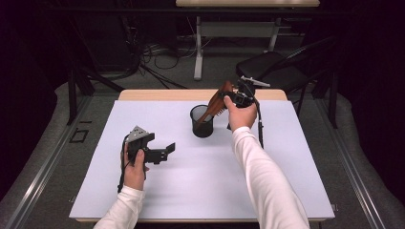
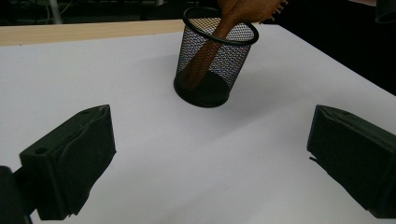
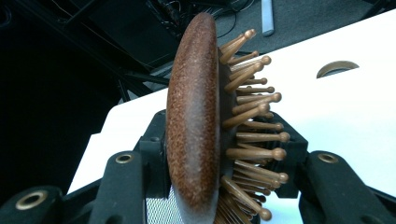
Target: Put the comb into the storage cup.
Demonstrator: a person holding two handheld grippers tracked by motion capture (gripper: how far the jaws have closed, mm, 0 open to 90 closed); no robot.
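A wooden hairbrush (image 1: 218, 101) leans with its handle down inside a black mesh cup (image 1: 202, 121) that stands upright near the middle of the white table top (image 1: 191, 186). My right gripper (image 1: 232, 98) is shut on the brush head (image 3: 196, 126), one jaw on the wooden back and one on the bristle side. Its handle (image 2: 205, 56) reaches the cup floor in the left gripper view, seen through the mesh cup (image 2: 212, 60). My left gripper (image 1: 162, 152) hovers open over the table's left half, pointing toward the cup, nothing between its jaws.
A black chair (image 1: 282, 67) stands beyond the far right edge. A second desk's legs (image 1: 198, 47) and loose cables (image 1: 157, 57) lie on the floor behind. A bare wooden strip (image 1: 157, 94) runs along the far edge.
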